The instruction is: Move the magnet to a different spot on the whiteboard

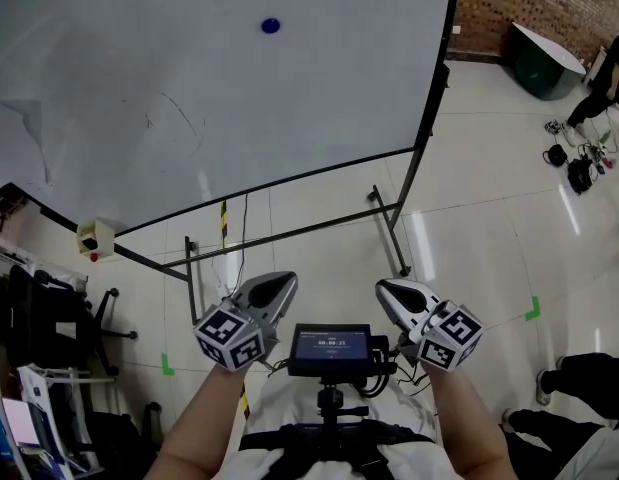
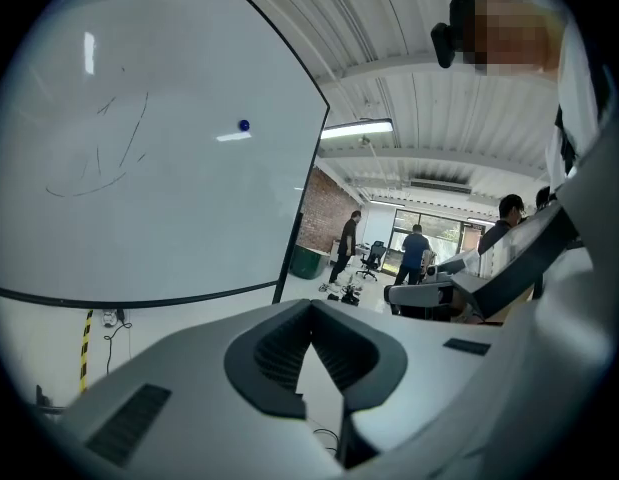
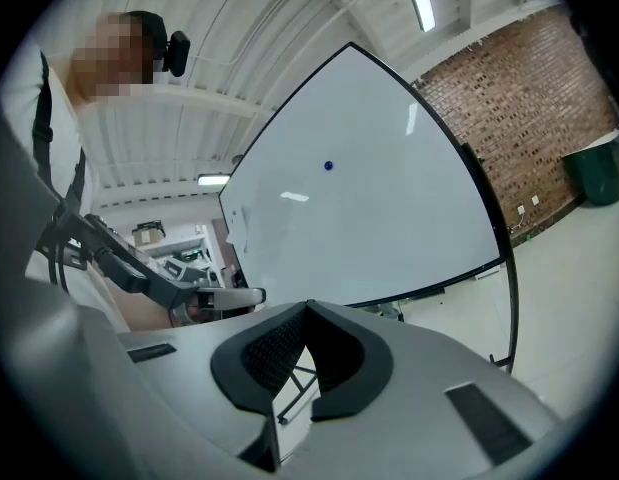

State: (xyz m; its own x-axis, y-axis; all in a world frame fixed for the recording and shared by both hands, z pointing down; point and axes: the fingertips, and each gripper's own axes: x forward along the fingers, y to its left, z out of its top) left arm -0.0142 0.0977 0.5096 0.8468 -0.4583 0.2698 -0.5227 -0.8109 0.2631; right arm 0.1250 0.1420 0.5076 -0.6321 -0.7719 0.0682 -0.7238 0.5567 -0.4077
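Note:
A small round blue magnet [image 1: 271,26] sticks high on the whiteboard [image 1: 139,118], which stands on a black frame. The same magnet [image 2: 244,125] shows in the left gripper view and again as the magnet [image 3: 328,166] in the right gripper view. Both grippers are held low near my body, well short of the board. My left gripper [image 1: 279,286] is shut with nothing in it, its tips meeting in its own view [image 2: 311,306]. My right gripper [image 1: 386,290] is shut and empty as well [image 3: 307,306].
The board's black stand legs [image 1: 387,218] reach over the tiled floor below it. A chest-mounted screen [image 1: 331,350] sits between my arms. Chairs and clutter [image 1: 39,328] crowd the left; a green bin [image 1: 537,63] and a person [image 1: 604,83] are far right.

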